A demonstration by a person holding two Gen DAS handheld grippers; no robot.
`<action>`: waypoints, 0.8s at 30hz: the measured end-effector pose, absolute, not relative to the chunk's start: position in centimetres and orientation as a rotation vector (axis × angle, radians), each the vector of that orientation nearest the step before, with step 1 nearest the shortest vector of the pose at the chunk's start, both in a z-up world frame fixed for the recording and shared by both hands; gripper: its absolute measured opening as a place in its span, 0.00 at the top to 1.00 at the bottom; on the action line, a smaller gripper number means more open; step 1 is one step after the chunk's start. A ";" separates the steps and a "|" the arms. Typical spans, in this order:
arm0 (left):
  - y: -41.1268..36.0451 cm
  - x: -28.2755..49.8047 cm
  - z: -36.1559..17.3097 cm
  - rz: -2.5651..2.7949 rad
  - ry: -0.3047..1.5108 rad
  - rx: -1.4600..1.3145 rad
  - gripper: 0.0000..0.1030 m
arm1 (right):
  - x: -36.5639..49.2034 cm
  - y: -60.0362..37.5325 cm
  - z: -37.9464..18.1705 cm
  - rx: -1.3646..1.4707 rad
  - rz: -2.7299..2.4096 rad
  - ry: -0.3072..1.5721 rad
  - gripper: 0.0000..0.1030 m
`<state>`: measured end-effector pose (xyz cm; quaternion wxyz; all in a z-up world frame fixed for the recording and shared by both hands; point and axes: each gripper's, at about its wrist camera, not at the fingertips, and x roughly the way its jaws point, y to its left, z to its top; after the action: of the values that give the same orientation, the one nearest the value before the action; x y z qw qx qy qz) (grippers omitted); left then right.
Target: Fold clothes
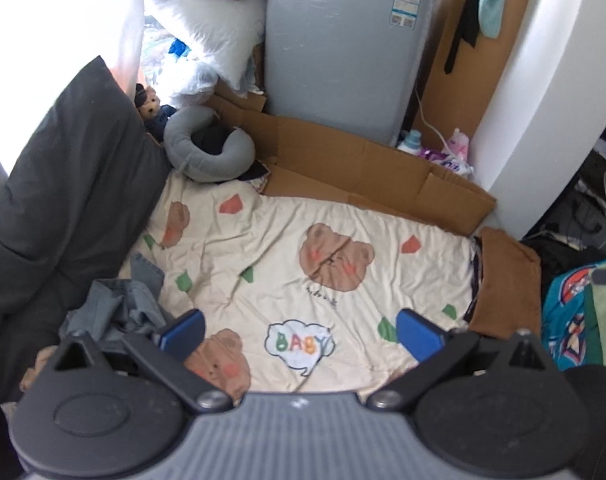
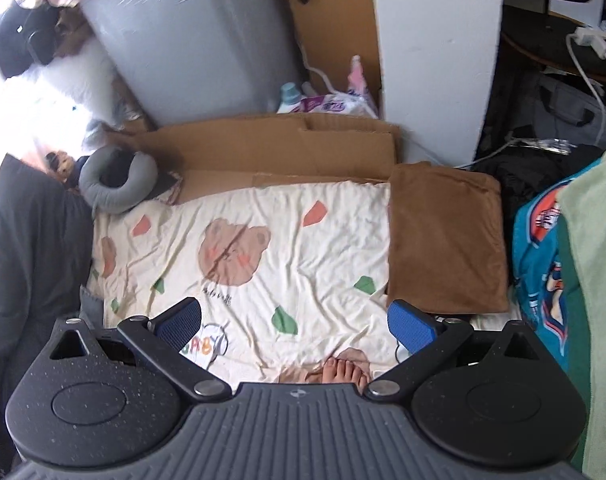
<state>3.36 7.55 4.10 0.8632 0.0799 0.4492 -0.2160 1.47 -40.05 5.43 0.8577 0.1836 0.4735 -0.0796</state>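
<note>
Cream bear-print bedsheet (image 1: 287,240) is lying wrinkled and bare in its middle — crumpled denim jeans (image 1: 119,308) are sitting at its left edge, a folded brown garment (image 2: 447,240) at its right edge. Left gripper (image 1: 301,332) and right gripper (image 2: 295,322) are hovering with jaws spread apart, holding nothing.

A speech bubble (image 1: 299,344) printed on the bear sheet (image 1: 263,240) is showing "BABY" in coloured letters. Small script under the big bear (image 1: 335,258) is staying unreadable. A blue-and-white label (image 1: 408,2) on the grey appliance (image 1: 343,60) is carrying QR codes, its text too small to read.
</note>
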 end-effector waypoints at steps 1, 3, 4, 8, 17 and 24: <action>7.6 3.0 3.9 -0.439 0.923 0.165 0.00 | 1.4 -39.7 5.2 0.384 -0.162 0.997 0.01; 7.7 2.4 3.6 -0.417 0.896 0.152 0.00 | 1.2 -38.9 4.7 0.380 -0.152 1.000 0.01; 7.8 2.1 3.4 -0.409 0.891 0.145 0.00 | 1.1 -38.5 4.5 0.378 -0.147 1.002 0.01; 8.2 1.3 2.6 -0.387 0.869 0.130 0.00 | 0.2 -35.7 4.2 0.345 -0.088 0.997 0.01; 8.7 0.0 -1.1 -0.348 0.920 0.056 0.00 | 0.1 -30.8 2.5 0.244 -0.024 1.023 0.01; 9.0 -0.2 -3.3 -0.309 0.974 0.010 0.00 | 0.1 -28.2 1.4 0.146 0.010 1.037 0.01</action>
<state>-0.20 9.01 -3.25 0.8723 0.0048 0.4662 -0.1478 0.08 -28.24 1.37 0.8661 0.0695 0.4950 0.0048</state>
